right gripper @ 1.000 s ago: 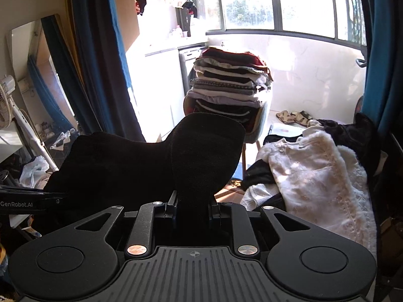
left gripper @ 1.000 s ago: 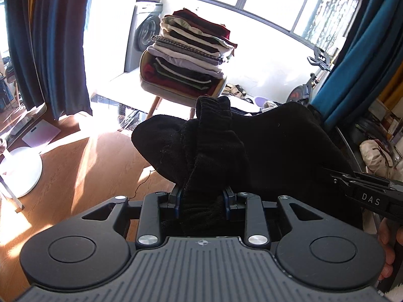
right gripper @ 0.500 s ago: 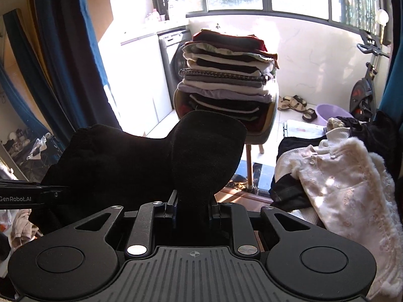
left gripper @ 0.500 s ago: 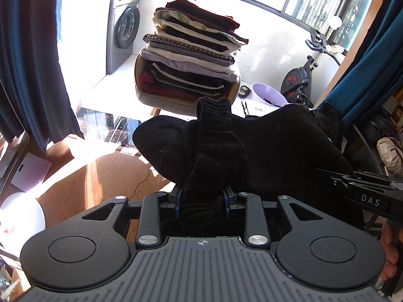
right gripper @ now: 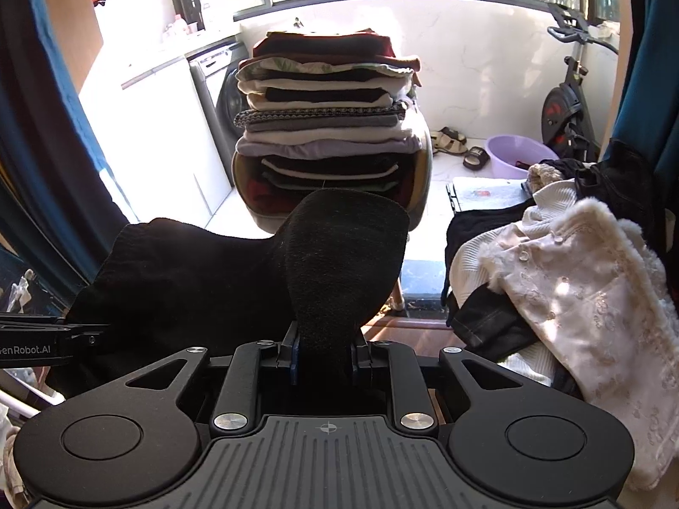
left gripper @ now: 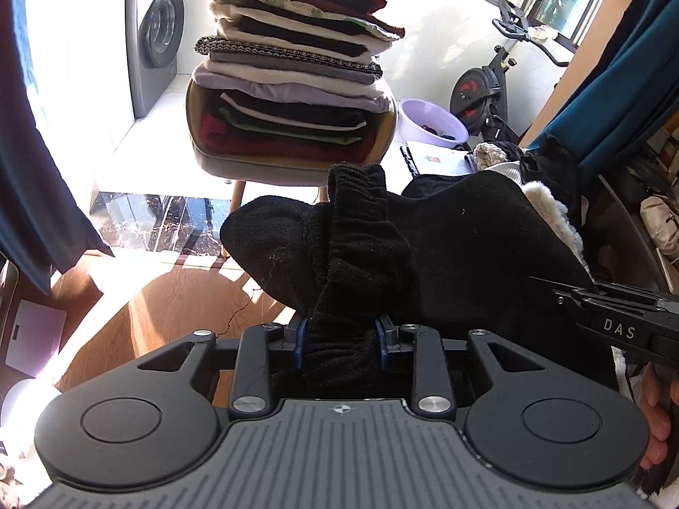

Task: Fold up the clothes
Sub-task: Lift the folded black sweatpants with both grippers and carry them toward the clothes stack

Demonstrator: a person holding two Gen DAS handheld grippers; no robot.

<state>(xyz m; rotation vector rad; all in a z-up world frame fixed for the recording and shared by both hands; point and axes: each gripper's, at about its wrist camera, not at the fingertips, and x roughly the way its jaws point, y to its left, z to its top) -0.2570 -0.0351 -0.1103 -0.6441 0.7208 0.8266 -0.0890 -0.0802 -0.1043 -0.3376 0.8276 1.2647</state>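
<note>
Clearly, the left gripper [left gripper: 341,341] has its fingers closed on a bunched, ribbed edge of the black garment [left gripper: 445,254], thick folds filling the narrow gap between them. The right gripper [right gripper: 324,350] pinches a flatter flap of the same cloth just as tightly. Between the two the garment hangs in the air like a slack bridge, above the wooden floor [left gripper: 161,305] and short of the chair [left gripper: 293,165] that carries the stack of folded clothes [left gripper: 297,63].

The step in hand looks like carrying the held piece, perhaps already doubled, toward that stack or a flat spot. To do it well, both grips should stay level and evenly apart so the cloth neither sags nor twists. The left holds a fat wad, which may slip unevenly, so any pull should be gentle. The stack is tall and leans a little; setting anything on top would call for a slow, centred placement. A heap of unfolded clothes [right gripper: 573,275] lies on the right.
</note>
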